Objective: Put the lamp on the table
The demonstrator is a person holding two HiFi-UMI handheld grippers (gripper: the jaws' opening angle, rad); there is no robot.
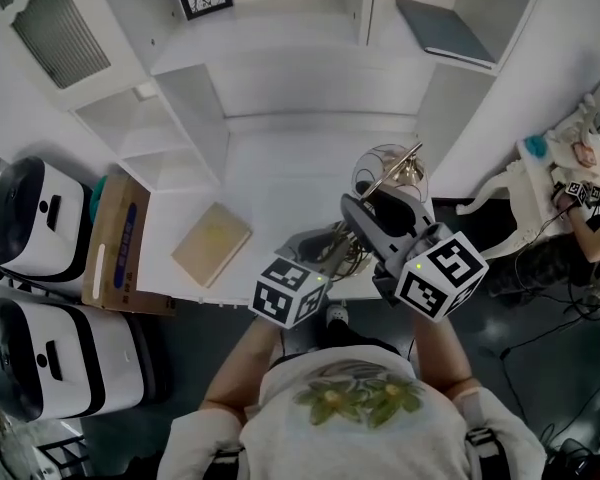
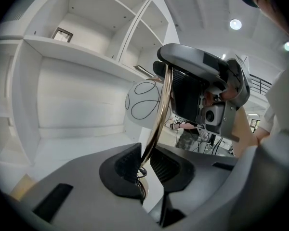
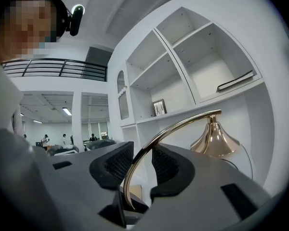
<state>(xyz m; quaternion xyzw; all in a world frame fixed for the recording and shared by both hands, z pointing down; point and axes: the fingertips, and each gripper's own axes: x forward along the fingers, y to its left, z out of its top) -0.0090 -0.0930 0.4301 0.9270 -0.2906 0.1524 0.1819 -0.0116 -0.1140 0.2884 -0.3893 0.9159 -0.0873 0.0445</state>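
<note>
Both clenched on lamp (image 1: pixel 388 173): left tongs (image 2: pixel 145 160) on gold stem, right tongs (image 3: pixel 140 165) on curved arm. Lamp over worktop (image 1: pixel 280 168) front edge (base hidden, can't tell if touching).

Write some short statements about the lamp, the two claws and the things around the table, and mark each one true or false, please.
1. The left claw and the right claw are both shut on the lamp. True.
2. The lamp stands free on the table, with no claw on it. False: both claws hold its curved gold arm.
3. A tan book lies flat on the table. True.
4. The picture frame lies on the table beside the book. False: it stands upright on a shelf above the table.
</note>
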